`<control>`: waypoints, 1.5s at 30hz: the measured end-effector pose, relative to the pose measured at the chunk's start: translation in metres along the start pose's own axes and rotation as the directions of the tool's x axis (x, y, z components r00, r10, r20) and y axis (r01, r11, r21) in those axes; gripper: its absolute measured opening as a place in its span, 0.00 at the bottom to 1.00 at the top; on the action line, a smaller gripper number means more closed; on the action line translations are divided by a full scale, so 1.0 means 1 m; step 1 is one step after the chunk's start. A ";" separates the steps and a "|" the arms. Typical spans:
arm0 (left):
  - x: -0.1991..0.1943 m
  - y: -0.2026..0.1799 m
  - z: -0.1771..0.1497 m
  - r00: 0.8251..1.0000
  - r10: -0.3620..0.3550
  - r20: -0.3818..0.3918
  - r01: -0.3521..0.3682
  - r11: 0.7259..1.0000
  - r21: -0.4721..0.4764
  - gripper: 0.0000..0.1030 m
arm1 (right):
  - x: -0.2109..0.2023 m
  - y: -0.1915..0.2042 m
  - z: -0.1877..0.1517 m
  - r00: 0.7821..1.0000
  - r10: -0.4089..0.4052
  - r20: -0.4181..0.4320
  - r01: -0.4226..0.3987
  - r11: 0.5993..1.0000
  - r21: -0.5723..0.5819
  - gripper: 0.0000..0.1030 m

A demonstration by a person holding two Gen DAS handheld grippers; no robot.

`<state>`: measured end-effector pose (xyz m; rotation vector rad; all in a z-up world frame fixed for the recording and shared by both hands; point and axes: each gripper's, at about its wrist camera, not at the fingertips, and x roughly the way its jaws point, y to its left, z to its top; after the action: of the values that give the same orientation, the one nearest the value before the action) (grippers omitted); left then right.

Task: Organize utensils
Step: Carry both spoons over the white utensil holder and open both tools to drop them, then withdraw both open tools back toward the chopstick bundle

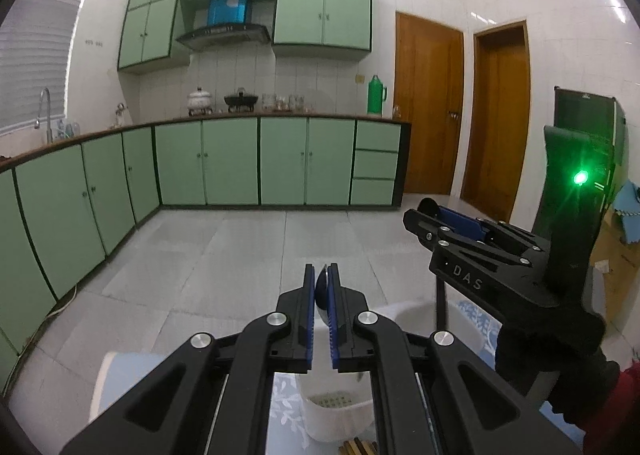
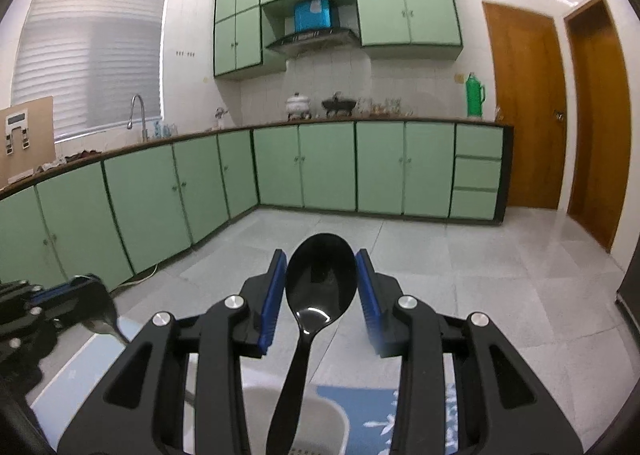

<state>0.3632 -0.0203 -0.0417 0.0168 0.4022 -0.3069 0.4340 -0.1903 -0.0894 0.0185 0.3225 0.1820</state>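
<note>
Above a white holder (image 1: 334, 413) on a blue-patterned cloth (image 2: 372, 415), the left gripper (image 1: 321, 307) is clamped on a metal spoon (image 1: 322, 289), bowl upward between its blue pads. Beside it, the right gripper (image 2: 322, 291) carries a black spoon (image 2: 320, 287), its bowl touching both pads and its handle slanting down toward the holder. Green cabinets (image 2: 328, 167) line the far wall.

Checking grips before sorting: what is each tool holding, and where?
Right tool: black spoon, by its bowl's edges. Left tool: metal spoon, near its bowl.
</note>
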 end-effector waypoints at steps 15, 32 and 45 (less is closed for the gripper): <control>-0.048 -0.003 -0.019 0.998 0.049 -0.032 -0.052 0.994 -0.092 0.39 | -0.099 0.000 -0.016 0.998 0.018 -0.062 -0.014 0.998 0.066 0.62; -0.127 -0.017 -0.141 0.946 0.096 -0.310 -0.140 0.983 -0.121 0.52 | -0.206 0.055 -0.154 0.922 0.038 -0.386 -0.006 0.996 0.085 0.68; -0.155 -0.015 -0.215 0.876 0.111 -0.470 -0.181 0.978 -0.107 0.59 | -0.230 0.092 -0.221 0.839 0.044 -0.542 -0.055 0.998 -0.005 0.65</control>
<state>0.1412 0.0266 -0.1787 -0.0257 0.8953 -0.1176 0.1331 -0.1439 -0.2223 -0.0474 0.8918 0.2412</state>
